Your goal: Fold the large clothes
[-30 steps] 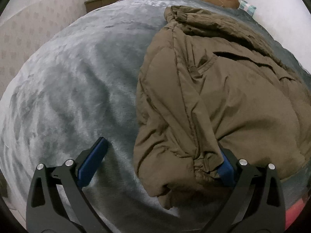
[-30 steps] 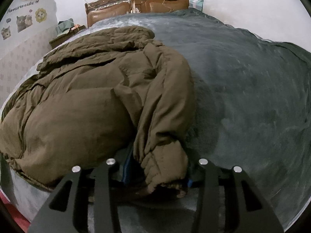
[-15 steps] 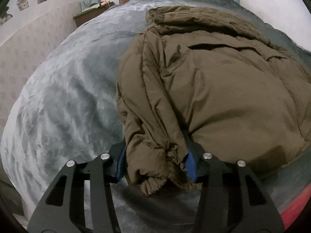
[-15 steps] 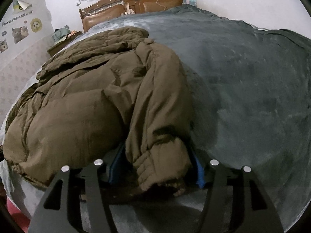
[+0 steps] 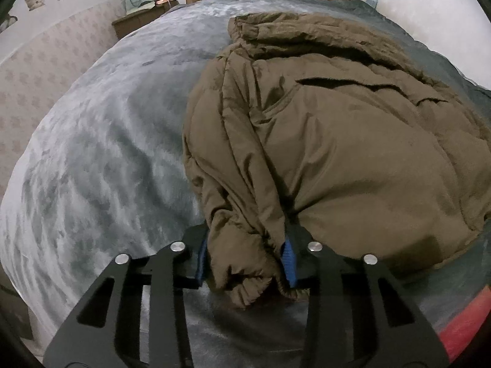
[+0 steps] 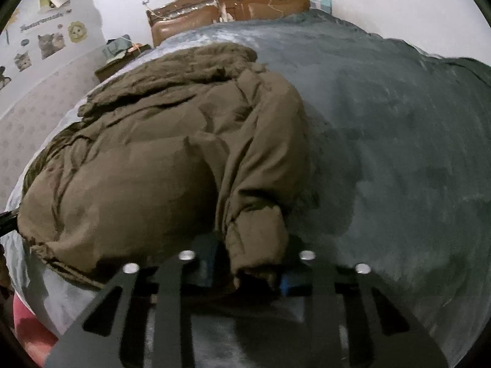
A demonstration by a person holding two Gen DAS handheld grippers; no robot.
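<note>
On the grey bed blanket (image 5: 101, 141) lies the brown puffy jacket (image 5: 353, 153); left gripper (image 5: 245, 259) is closing, pinching one sleeve cuff (image 5: 242, 263). Over in the right wrist view, right gripper (image 6: 248, 268) is closing on the other cuff (image 6: 257, 242), jacket (image 6: 147, 159) piled left.

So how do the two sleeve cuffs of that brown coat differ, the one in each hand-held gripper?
The left cuff lies on the coat's left edge, pale grey blanket beside it; the right cuff lies on the opposite edge, beside darker blanket. The left cuff looks more crumpled; the right cuff keeps a rounder tube shape. Both sit between closing jaws: left hand-held gripper, right hand-held gripper.
</note>
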